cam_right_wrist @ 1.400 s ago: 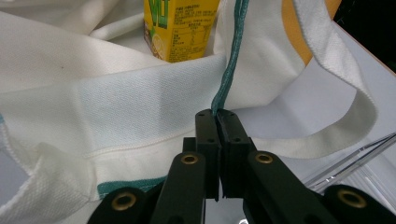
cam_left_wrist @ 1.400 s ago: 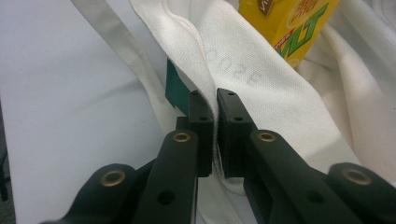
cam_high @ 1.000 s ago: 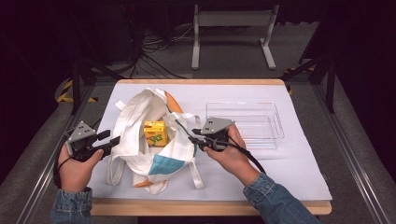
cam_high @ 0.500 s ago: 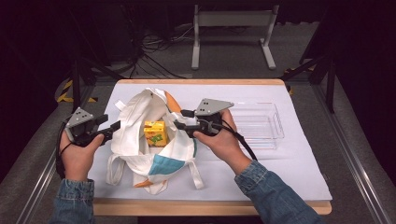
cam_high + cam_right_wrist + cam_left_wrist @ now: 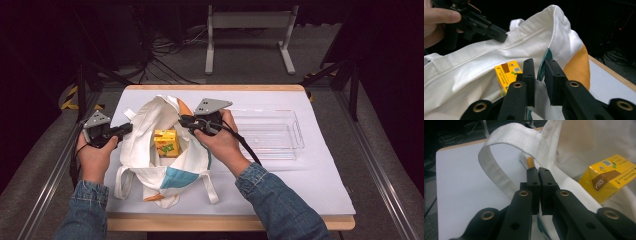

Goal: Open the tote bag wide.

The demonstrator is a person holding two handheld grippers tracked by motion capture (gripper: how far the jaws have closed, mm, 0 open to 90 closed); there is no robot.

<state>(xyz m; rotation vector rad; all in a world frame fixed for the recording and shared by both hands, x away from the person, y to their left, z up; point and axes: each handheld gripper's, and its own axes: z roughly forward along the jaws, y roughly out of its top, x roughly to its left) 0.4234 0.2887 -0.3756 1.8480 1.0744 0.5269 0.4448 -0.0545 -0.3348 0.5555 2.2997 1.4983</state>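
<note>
The bag point(image 5: 162, 150) takes up the left half of the table point(image 5: 310, 185). Its mouth is held wide by the left gripper point(image 5: 126, 130) on one rim and the right gripper point(image 5: 184, 121) on the other, so there is open room straight down between them. A yellow carton point(image 5: 166, 142) stands in that opening and blocks its middle. A looping strap point(image 5: 499, 157) hangs just beside the left gripper. To the right, the clear tray point(image 5: 295, 145) is bare inside, and the table in front of it lies free.
</note>
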